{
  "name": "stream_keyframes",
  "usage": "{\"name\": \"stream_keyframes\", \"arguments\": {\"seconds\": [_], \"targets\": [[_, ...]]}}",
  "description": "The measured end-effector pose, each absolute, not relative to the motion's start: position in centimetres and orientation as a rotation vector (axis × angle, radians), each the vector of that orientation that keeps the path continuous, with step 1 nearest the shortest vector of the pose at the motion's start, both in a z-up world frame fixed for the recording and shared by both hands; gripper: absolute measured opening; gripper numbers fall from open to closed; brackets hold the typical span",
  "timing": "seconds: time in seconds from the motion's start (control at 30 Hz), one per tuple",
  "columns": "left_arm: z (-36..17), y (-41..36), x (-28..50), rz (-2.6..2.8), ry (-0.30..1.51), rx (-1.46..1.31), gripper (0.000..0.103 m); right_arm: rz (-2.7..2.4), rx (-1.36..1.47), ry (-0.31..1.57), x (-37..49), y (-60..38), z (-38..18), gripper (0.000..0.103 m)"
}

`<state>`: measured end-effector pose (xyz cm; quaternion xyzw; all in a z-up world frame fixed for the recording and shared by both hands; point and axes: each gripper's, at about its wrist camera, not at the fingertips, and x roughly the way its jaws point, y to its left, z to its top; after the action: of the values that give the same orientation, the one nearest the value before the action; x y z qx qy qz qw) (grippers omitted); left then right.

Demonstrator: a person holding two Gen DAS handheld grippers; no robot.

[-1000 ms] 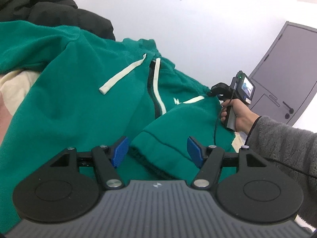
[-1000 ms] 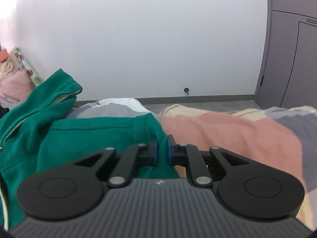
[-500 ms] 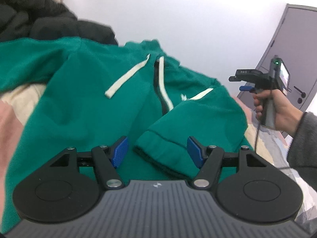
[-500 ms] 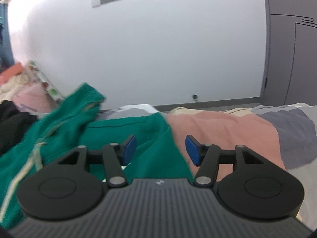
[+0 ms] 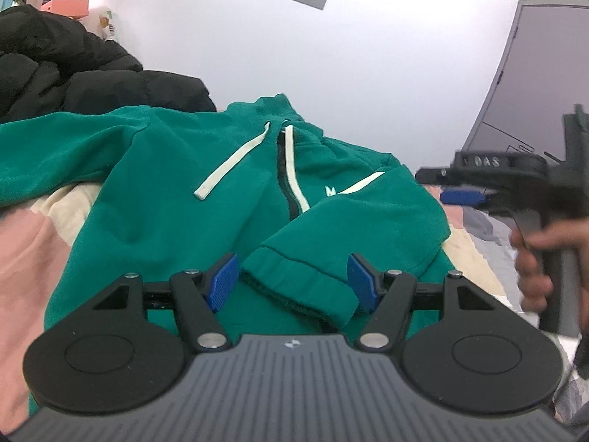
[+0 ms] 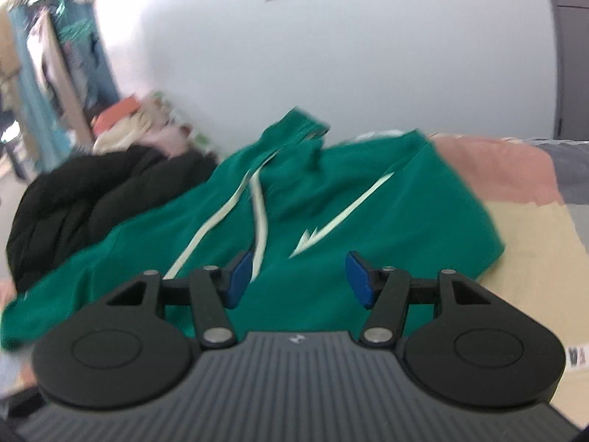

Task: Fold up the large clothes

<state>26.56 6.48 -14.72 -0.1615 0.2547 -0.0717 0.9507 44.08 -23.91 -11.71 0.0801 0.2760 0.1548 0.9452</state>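
Green zip hoodie [image 5: 176, 199] lay spread front-up on a patchwork bedspread [image 5: 25, 243], hood end toward the white wall, a black puffer jacket [image 5: 73, 73] heaped just beside its far shoulder. One sleeve already folded across the chest, its ribbed cuff [image 5: 294, 276] lying in front of the left gripper [image 5: 292, 281]. Left gripper's jaws stood apart, blue pads either side of that cuff but not pressing on it; nothing clamped. Right gripper [image 6: 300, 276], blurred in its own view, also stood with jaws apart over the chest panel, having just been opening, with nothing between the pads. Seen from the left wrist, held in a hand [image 5: 533, 258] off beside the garment.

Judged as thick fleece: soft, floppy, moderately heavy for cloth, likely to sag and drag rather than hold a crease; not slippery, not fragile. Drawstrings [image 5: 228, 162] loose and apt to trail. Best taken at firm edges: ribbed cuff, hem band or shoulder seam, pinching both layers. The other sleeve, stretched out toward the jacket, probably next to fold in.
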Motion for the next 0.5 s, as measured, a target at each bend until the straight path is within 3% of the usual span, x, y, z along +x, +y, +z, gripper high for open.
{"name": "stream_keyframes", "arguments": {"seconds": [0.2,0.33,0.5], "targets": [[-15.5,6.8,27.4,-0.121,0.564,-0.341,0.07,0.364,0.265,0.649,41.9,-23.1,-14.3,0.056],[-16.1,7.1,28.1,-0.103,0.595,-0.347,0.07,0.382,0.26,0.679,40.6,-21.5,-15.9,0.042],[-16.5,7.4,28.7,-0.082,0.619,-0.359,0.07,0.428,0.16,0.664,40.1,-19.6,-16.6,0.039]]}}
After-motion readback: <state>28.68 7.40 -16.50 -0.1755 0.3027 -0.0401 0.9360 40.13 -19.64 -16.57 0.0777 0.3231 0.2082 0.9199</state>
